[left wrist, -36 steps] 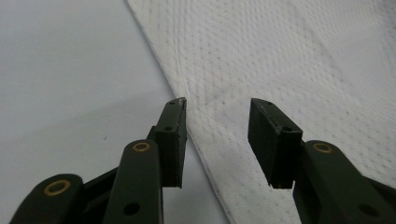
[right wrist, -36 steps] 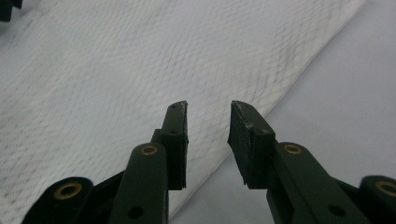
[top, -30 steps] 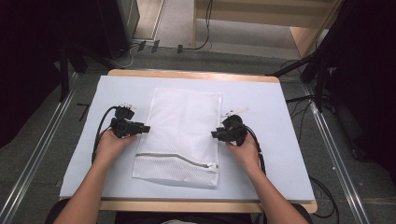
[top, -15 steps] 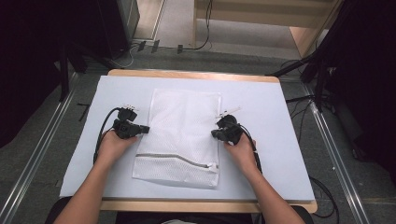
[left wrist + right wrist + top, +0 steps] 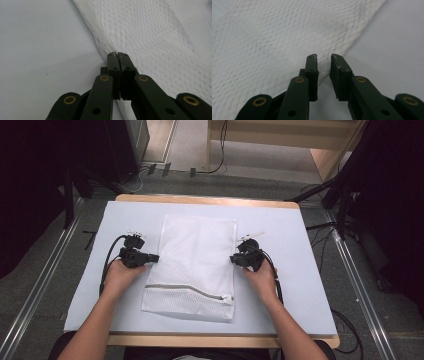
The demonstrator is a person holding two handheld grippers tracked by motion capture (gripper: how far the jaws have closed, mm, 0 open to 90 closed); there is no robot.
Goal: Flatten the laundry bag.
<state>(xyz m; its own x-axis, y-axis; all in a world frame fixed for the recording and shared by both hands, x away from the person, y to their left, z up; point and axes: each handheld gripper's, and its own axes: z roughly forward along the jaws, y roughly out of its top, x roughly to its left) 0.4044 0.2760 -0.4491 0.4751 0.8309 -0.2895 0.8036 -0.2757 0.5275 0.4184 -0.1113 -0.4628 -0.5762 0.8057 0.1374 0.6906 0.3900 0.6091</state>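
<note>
white mesh bag, one tool at each long edge

so there's a white mesh laundry bag (image 5: 194, 265) lying flat in the middle of the desk (image 5: 280, 225), which has a pale blue-grey top with a wooden rim. the bag's long side runs away from the person, and its zipper (image 5: 192, 289) curves across the near end.

the left tool (image 5: 153, 257) is at the bag's left edge, about halfway along it. in the left gripper view the left tool (image 5: 117, 53) has its jaws pressed together with no gap, tips right on the mesh edge. it looks like it's pinching the bag's edge, though the fabric between the jaws is hard to make out.

the right tool (image 5: 234, 259) is at the opposite long edge, roughly level with the left one. in the right gripper view the right tool (image 5: 323, 56) has its jaws a little apart, a narrow gap, with the bag's edge lying at or just under the tips. nothing is held between them.

each hand, left (image 5: 117, 276) and right (image 5: 261, 279), grips its tool from the near side, black cables looping behind, forearms coming in from the near edge of the desk.
</note>
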